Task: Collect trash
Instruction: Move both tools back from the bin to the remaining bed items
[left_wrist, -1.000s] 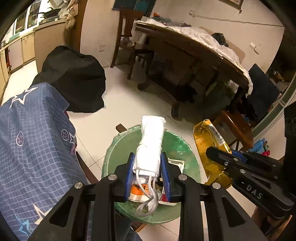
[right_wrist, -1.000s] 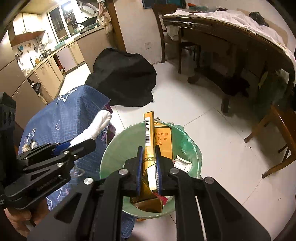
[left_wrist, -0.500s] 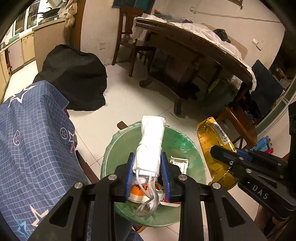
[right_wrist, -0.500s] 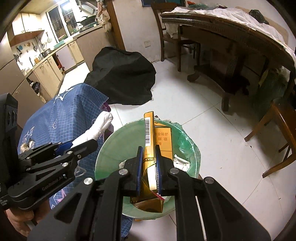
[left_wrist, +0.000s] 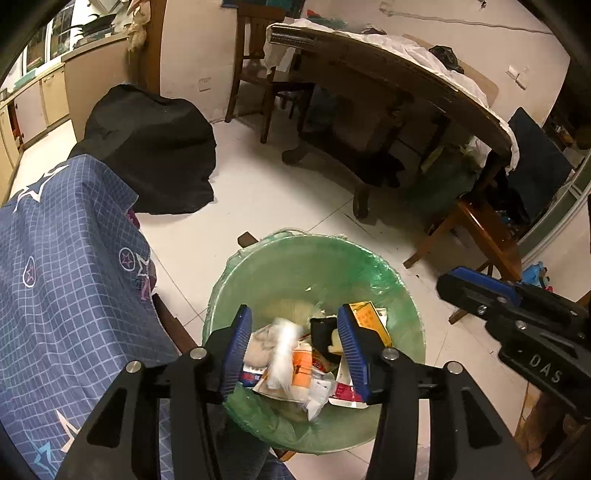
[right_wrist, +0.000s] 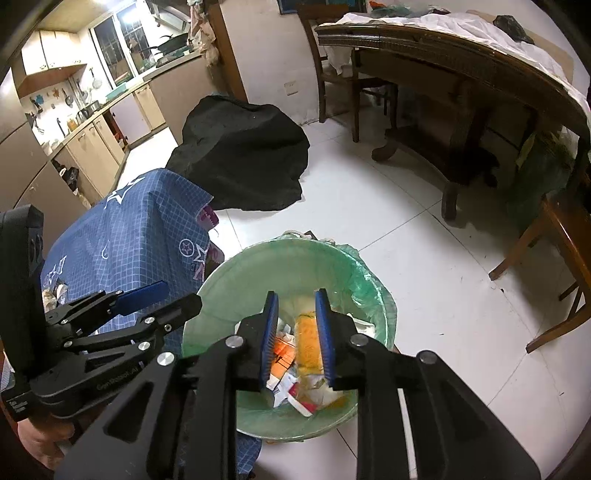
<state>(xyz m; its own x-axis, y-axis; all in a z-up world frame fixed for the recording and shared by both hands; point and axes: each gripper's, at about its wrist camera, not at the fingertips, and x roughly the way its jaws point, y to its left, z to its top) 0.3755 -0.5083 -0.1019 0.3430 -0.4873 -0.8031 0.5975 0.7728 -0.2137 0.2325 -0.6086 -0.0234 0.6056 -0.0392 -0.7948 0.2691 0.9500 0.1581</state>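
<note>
Grippers both released: left gripper (left_wrist: 293, 347), right gripper (right_wrist: 295, 334) above green-lined bin (left_wrist: 258, 266) (white wad (left_wrist: 282, 350), yellow box (right_wrist: 308, 341) inside).

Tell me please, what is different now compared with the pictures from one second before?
Both grippers let go. The left gripper opened its jaws and the white cloth bundle dropped into the green-lined bin. The right gripper opened too, and the yellow carton now lies among the trash. Both grippers remain above the bin; the bin, blue cloth and black cover stayed put.
</note>
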